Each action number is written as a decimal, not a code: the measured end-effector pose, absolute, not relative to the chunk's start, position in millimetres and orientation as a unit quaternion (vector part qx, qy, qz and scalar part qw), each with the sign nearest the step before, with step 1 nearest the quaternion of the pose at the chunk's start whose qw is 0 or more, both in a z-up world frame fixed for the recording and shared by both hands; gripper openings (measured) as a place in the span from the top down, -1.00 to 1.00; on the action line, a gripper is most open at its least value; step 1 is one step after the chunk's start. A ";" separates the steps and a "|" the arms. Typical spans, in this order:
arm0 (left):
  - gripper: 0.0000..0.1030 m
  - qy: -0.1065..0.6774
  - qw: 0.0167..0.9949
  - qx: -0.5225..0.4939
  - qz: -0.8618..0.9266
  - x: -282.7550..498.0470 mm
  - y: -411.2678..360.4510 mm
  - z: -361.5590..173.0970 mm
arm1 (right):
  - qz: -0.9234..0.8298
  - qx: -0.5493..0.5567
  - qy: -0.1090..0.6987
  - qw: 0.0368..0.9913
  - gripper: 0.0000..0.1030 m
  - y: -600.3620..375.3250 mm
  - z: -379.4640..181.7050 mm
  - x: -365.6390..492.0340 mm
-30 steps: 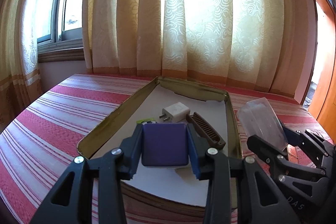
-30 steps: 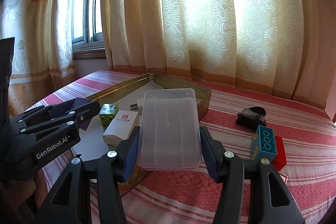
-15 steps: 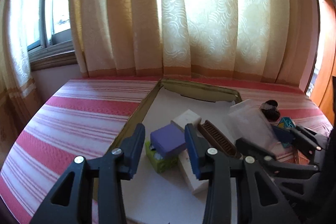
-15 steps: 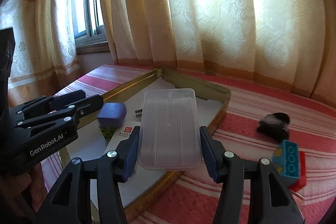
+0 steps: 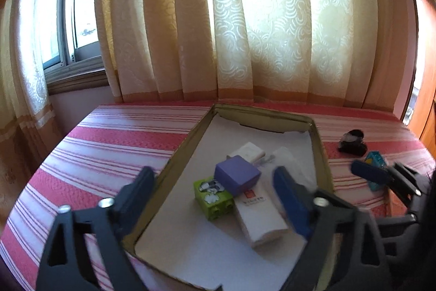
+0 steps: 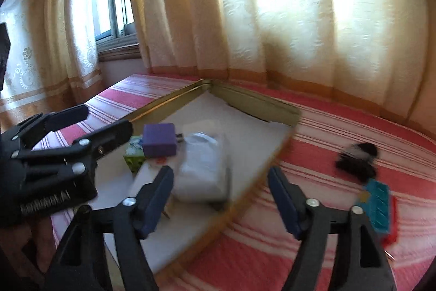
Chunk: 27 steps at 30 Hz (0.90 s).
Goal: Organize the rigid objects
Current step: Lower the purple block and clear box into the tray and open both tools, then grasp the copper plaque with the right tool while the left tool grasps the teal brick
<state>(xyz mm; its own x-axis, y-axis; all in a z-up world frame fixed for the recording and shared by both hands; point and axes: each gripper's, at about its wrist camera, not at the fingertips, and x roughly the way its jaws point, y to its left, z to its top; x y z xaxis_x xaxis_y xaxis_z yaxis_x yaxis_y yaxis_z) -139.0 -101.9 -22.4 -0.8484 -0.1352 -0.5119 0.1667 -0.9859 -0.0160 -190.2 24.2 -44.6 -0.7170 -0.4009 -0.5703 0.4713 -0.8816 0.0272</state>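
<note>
The striped tabletop [image 5: 114, 138] spreads out ahead of both grippers, and on it, straight ahead, sits the gold tray [image 5: 179, 152] with its white liner. Ahead of the left gripper [image 5: 212, 198], inside the tray, lie a long white box [image 5: 259, 217], a clear plastic case [image 6: 203, 168], a purple block [image 5: 236, 178] perched on a green brick [image 5: 214, 198] and the box, and a white charger [image 5: 249, 151] beyond them. The left gripper's jaws have just been opening and stand wide, nothing between them; the block sits free ahead of them. The right gripper [image 6: 220, 198] has likewise just been opening and is empty, with the case lying just ahead of its left finger in the tray. To the right of that gripper, outside the tray, a dark object [image 6: 357, 160] and a blue brick [image 6: 377, 205] wait on the cloth. The likely trouble: the purple block rests tilted on uneven things and could slide off if a finger brushes the pile; the clear case, blurred here, may not have settled flat yet.
</note>
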 end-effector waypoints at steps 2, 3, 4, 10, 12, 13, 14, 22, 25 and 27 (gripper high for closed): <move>-0.97 0.041 0.068 0.256 -0.963 -132.3 -93.6 -21.7 | -0.930 0.294 0.046 0.216 -0.48 48.8 -45.0 -178.6; -0.97 0.044 0.061 0.255 -0.964 -129.9 -87.2 -21.8 | -0.932 0.299 0.044 0.201 -0.49 60.0 -46.5 -175.2; -0.99 0.046 0.053 0.253 -0.965 -127.4 -80.5 -21.8 | -0.934 0.304 0.044 0.183 -0.50 69.8 -48.0 -173.5; -0.99 0.039 -0.008 0.260 -0.965 -126.7 -25.5 -28.3 | -0.937 0.343 0.011 0.065 -0.53 141.0 -57.5 -168.4; -0.99 0.033 -0.018 0.268 -0.963 -130.3 -10.2 -32.6 | -0.932 0.360 -0.001 0.047 -0.53 156.5 -62.2 -169.3; -0.99 0.030 -0.021 0.271 -0.962 -131.1 -4.7 -34.4 | -0.928 0.370 -0.005 0.037 -0.53 163.3 -66.4 -170.4; -0.99 0.027 -0.025 0.275 -0.961 -132.8 1.8 -36.6 | -0.926 0.375 -0.006 0.035 -0.53 166.1 -68.0 -170.3; -0.99 0.019 -0.042 0.294 -0.955 -144.6 26.1 -40.1 | -0.908 0.417 -0.009 0.038 -0.51 174.8 -86.5 -181.0; -0.99 0.021 -0.049 0.301 -0.952 -151.8 32.3 -40.5 | -0.907 0.419 -0.012 0.046 -0.08 180.6 -86.9 -178.9; -0.99 0.022 -0.054 0.306 -0.950 -156.2 38.0 -40.2 | -0.908 0.418 -0.009 0.044 0.04 187.0 -87.0 -177.8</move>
